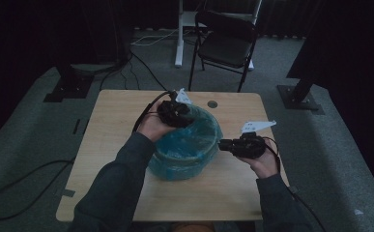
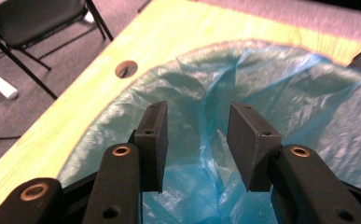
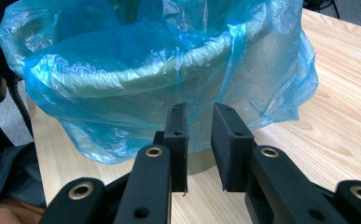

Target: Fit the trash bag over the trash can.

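So the left gripper (image 1: 180,112) was up over the far-left rim of the bin (image 3: 145,70), the one lined with a blue plastic bag (image 1: 187,145). In the left gripper view its 2 black jaws stood wide apart above the bag's opening, with a fold of the blue film (image 2: 215,140) running up between them, but the pads weren't pressing on it, so nothing was actually gripped. The bin itself sat about mid-table (image 1: 117,130), a bit toward the right half, with the bag folded over its rim and hanging loose down the outside. A small round hole (image 1: 212,104) in the tabletop showed just past the bin on the far side.

Over on the right, the right gripper (image 1: 223,145) was held level, just beside the bin's right flank, pointed at it. In the right gripper view the jaws had a narrow gap between them and sat close to the bag's hanging skirt, low on the wall. Couldn't tell if the tips touched the plastic, but nothing was pinched. A black folding chair (image 1: 225,41) stood behind the table.
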The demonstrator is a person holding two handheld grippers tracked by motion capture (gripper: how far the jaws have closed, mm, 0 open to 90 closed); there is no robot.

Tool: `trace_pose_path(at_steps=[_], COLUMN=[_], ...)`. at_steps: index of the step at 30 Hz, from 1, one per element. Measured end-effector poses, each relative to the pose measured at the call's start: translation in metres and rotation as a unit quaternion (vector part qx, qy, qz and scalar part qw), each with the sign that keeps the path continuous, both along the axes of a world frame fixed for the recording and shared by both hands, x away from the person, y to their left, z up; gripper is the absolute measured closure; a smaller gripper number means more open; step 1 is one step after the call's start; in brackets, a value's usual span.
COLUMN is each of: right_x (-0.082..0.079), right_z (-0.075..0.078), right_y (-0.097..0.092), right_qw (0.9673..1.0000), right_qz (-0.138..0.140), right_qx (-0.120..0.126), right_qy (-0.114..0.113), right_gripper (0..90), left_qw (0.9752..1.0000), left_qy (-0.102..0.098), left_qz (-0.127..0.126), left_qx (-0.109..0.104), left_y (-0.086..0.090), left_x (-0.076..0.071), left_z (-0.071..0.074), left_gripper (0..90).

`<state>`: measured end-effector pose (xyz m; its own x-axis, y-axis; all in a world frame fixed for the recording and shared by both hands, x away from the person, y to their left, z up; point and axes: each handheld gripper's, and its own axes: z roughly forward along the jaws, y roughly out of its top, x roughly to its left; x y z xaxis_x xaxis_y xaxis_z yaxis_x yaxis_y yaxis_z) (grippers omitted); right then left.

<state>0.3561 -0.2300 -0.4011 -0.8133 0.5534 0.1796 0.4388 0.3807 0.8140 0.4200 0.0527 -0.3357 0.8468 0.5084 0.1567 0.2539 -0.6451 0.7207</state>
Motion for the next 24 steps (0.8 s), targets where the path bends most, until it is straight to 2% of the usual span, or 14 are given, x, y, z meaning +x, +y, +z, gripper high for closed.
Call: trace_pose_path(at_steps=[7,17,24], right_x=[0.0,0.001,0.002], right_z=[0.001,0.002,0.002], right_y=[-0.002,-0.004,-0.008], right_qw=[1.0,1.0,0.9999], right_qz=[-0.003,-0.007,-0.013], right_qx=[0.001,0.003,0.005], right_qy=[-0.002,-0.004,-0.004], right_gripper=[75.9,75.2,74.9], left_qw=[0.9984,0.9953,0.9932], left_qy=[-0.022,-0.043,-0.049], left_qz=[0.012,0.031,0.041], left_qx=[-0.05,-0.081,-0.097], left_y=[0.018,0.041,0.055], left_x=[-0.007,-0.011,-0.016], left_z=[0.013,0.023,0.028], left_gripper=[58.2,57.8,57.7])
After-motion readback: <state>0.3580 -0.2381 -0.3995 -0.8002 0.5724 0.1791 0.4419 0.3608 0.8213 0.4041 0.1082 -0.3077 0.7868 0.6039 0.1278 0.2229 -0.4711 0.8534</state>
